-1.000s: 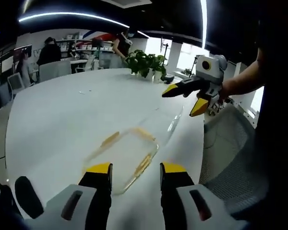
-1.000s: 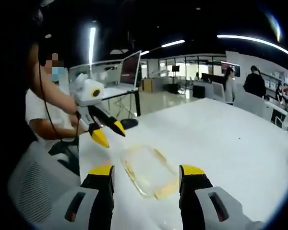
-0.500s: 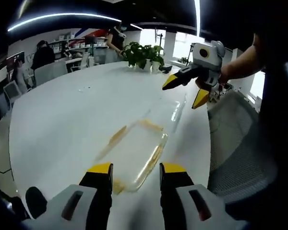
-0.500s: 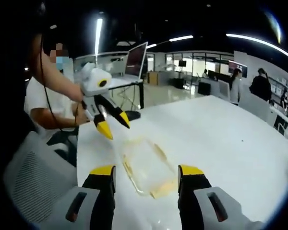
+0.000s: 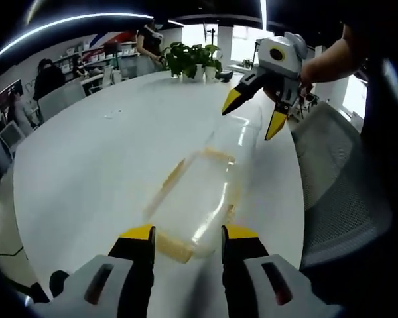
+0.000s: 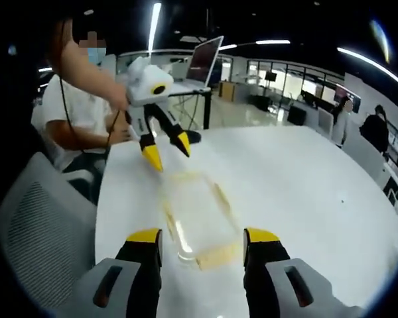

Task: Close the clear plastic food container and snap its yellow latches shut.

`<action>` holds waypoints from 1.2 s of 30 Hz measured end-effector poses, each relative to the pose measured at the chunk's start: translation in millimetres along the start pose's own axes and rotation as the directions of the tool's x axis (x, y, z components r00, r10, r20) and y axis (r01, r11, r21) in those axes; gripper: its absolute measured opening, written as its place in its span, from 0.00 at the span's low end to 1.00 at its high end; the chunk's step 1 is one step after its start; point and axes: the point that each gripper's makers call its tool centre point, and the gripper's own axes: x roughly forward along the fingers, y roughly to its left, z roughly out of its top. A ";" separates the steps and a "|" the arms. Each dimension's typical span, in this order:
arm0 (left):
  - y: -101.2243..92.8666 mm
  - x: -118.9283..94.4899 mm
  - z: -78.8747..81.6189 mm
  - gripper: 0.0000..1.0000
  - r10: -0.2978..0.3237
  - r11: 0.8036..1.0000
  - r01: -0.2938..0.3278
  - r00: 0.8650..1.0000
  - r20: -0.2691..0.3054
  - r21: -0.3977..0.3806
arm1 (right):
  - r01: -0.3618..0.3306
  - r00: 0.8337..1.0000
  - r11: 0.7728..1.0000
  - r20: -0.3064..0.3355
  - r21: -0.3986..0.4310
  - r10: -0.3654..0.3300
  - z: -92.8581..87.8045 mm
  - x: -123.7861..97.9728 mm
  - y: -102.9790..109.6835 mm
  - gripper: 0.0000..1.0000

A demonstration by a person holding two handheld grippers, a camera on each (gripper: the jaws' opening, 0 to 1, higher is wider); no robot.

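A clear plastic food container with yellow latches is seen lying flat on the white counter, near the counter's edge beside a grey mesh chair. In the left gripper view, the container is stretched away from the left tongs, whose two yellow-tipped jaws are held apart just above the container's near end, without touching it as far as can be told. A yellow latch is seen at that near end, another along the long side, and one at the far end. The transparent lid appears to be laid beyond the far end, though its exact outline cannot be made out against the white surface.

The right tongs are seen at the far side in that view, held by a hand, with the jaws spread and pointed down over the far part of the container, clear of it.

In the right gripper view, the container is seen between and ahead of the right tongs, whose jaws are apart with nothing gripped. The left tongs are seen across the container, open, tips pointed down near its far end. A seated person's arm is seen behind them. A potted plant is stood at the far end of the counter, and a laptop is set on a desk further off.
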 end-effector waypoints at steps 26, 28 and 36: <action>18.6 12.6 -27.5 0.37 -0.043 0.984 0.071 0.985 -0.168 0.165 | -0.068 0.986 0.996 -0.155 -0.058 0.058 -27.9 24.1 -13.4 0.53; 19.9 13.3 -30.1 0.37 -0.046 0.983 0.076 0.983 -0.178 0.168 | -0.073 0.984 0.995 -0.165 -0.061 0.062 -29.6 25.7 -13.2 0.53; 21.1 17.5 -35.5 0.37 -0.077 0.970 0.124 0.972 -0.220 0.210 | -0.118 0.966 0.989 -0.241 -0.092 0.093 -41.1 32.2 -11.8 0.54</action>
